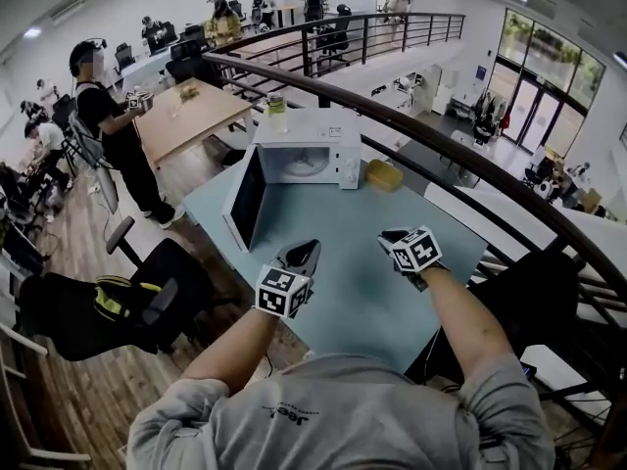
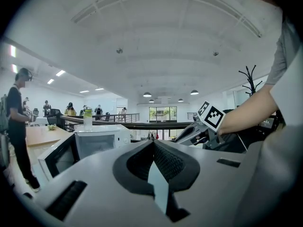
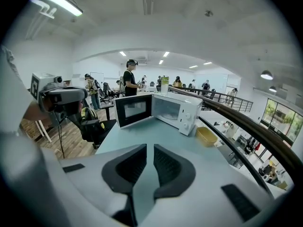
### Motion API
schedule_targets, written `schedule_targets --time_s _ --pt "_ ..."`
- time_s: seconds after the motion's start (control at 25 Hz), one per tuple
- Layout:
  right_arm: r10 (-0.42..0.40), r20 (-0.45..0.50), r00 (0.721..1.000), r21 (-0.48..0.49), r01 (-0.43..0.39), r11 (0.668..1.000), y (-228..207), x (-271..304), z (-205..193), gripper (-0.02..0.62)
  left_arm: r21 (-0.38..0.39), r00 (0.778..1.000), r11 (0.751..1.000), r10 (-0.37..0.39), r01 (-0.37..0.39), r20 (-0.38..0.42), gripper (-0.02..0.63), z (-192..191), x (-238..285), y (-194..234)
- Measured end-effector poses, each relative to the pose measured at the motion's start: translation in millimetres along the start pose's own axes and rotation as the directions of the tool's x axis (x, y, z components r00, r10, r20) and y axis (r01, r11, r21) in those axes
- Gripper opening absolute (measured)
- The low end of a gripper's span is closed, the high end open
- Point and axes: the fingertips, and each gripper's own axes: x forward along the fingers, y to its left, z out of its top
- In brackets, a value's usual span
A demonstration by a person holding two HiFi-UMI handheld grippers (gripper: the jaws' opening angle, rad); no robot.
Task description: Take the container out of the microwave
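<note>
A white microwave (image 1: 312, 148) stands at the far end of the pale blue table (image 1: 353, 272), its dark-windowed door (image 1: 245, 200) swung open to the left. Its cavity shows only a pale turntable. A yellow container (image 1: 384, 174) sits on the table just right of the microwave, also seen as the yellow container (image 3: 207, 136) in the right gripper view. My left gripper (image 1: 305, 248) hovers over the near table with its jaws meeting at the tips, empty. To its right, my right gripper (image 1: 390, 236) holds its jaws a narrow gap apart with nothing between them.
A clear bottle with a green lid (image 1: 277, 113) stands on the microwave's top. A dark curved railing (image 1: 441, 140) runs behind and right of the table. A black office chair (image 1: 147, 297) is at the table's left, and a person (image 1: 113, 125) stands by a wooden table (image 1: 196, 116).
</note>
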Motion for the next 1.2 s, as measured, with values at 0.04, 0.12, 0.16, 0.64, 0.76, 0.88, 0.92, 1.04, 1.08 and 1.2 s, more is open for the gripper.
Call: schedule_targets --time_s 0.04,0.12,0.16,0.64,0.76,0.88,0.92,1.04,1.08,1.2 --pt "0.004 -0.002 1.0 0.003 -0.004 1.0 2 -1 0 0.058 0.002 1.0 1.0 0.0 0.0 0.002 0.013 1 -2 1" --pt "0.011 0.003 1.0 0.015 -0.011 1.0 5 -2 1 0.057 0.017 1.0 1.0 0.004 -0.004 0.011 0.013 3 -6 4" --pt "0.012 0.01 1.0 0.024 -0.012 1.0 6 -2 2 0.057 0.025 1.0 1.0 0.008 -0.009 0.016 0.014 4 -8 8" --pt "0.027 0.058 0.998 0.054 -0.03 0.998 43 -23 -2 0.049 -0.022 0.999 0.999 0.048 -0.048 -0.005 0.014 -19 -60 17" --pt "0.034 0.067 0.997 0.063 -0.039 0.997 57 -30 -11 0.046 -0.012 0.998 0.998 0.056 -0.057 -0.009 0.013 -22 -77 11" --pt "0.04 0.077 0.996 0.054 -0.045 0.998 70 -33 -13 0.046 -0.018 0.997 0.997 0.07 -0.07 -0.015 0.014 -27 -92 14" --pt "0.041 0.077 0.996 0.045 -0.044 0.998 74 -34 -13 0.044 -0.021 0.997 0.997 0.072 -0.072 -0.017 0.014 -29 -96 15" --pt "0.044 0.082 0.996 0.029 -0.046 0.999 86 -38 -11 0.043 -0.023 0.997 0.997 0.076 -0.076 -0.014 0.013 -30 -107 20" --pt "0.045 0.085 0.995 0.026 -0.047 0.999 90 -39 -9 0.041 -0.023 0.997 0.997 0.077 -0.077 -0.01 0.013 -30 -110 23" --pt "0.04 0.092 0.995 0.008 -0.041 0.999 102 -40 -4 0.038 -0.027 0.997 0.997 0.073 -0.073 0.006 0.013 -27 -121 36"
